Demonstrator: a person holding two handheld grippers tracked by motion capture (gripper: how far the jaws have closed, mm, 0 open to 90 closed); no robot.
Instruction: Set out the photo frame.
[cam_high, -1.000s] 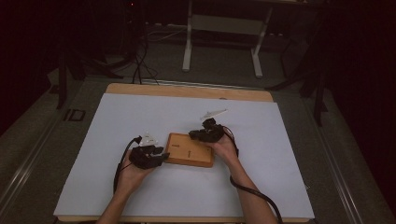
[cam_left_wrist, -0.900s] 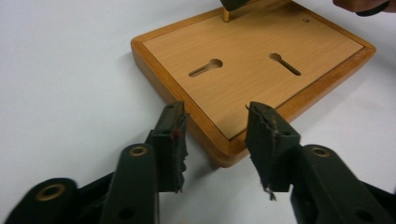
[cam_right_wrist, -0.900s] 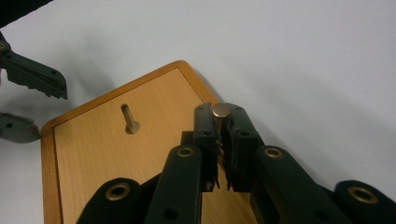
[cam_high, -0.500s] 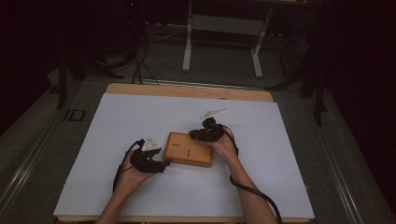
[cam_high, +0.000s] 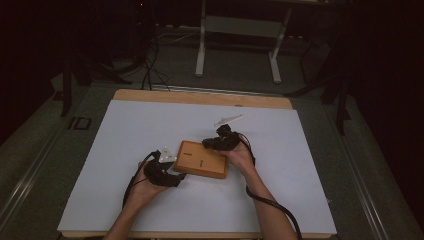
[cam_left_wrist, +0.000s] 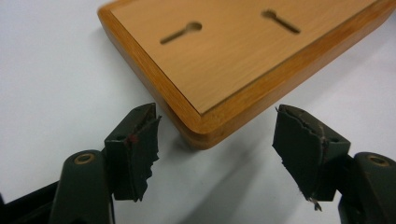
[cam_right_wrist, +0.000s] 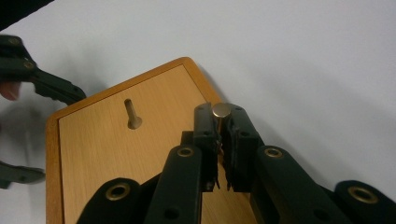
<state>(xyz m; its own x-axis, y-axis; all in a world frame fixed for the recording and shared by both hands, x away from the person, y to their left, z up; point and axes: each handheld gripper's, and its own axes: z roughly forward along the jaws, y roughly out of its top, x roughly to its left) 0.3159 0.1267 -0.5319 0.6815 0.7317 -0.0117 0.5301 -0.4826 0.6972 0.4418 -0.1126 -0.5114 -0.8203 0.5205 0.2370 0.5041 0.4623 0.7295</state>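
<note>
Bench covered in white sheeting is carrying everything here, and the wooden board is lying flat on it, near the middle and a little toward the near edge. The board is looking like a solid, stiff slab with rounded, varnished edges and two keyhole slots cut into its upper face; it is probably fairly light for its size, rigid enough not to flex, and smooth enough at the rim to slide out of a shallow pinch. Taking it by a corner or across a short edge, with the pads well over the rim, is likely giving the surest hold, since the flat face offers nothing to bite on.

The left tool is sitting just off the board's near-left corner with its jaws standing wide apart; they have just been opening, and the corner is lying between them without either pad pressing on it. The right tool is resting over the far-right part of the board, jaws drawn together on a small brass-coloured pin, which is standing upright between the pads. The pin is hard, slick metal, small enough to twist or pop free if the squeeze slackens. Whether its lower end is touching the wood is hard to tell from here.
</note>
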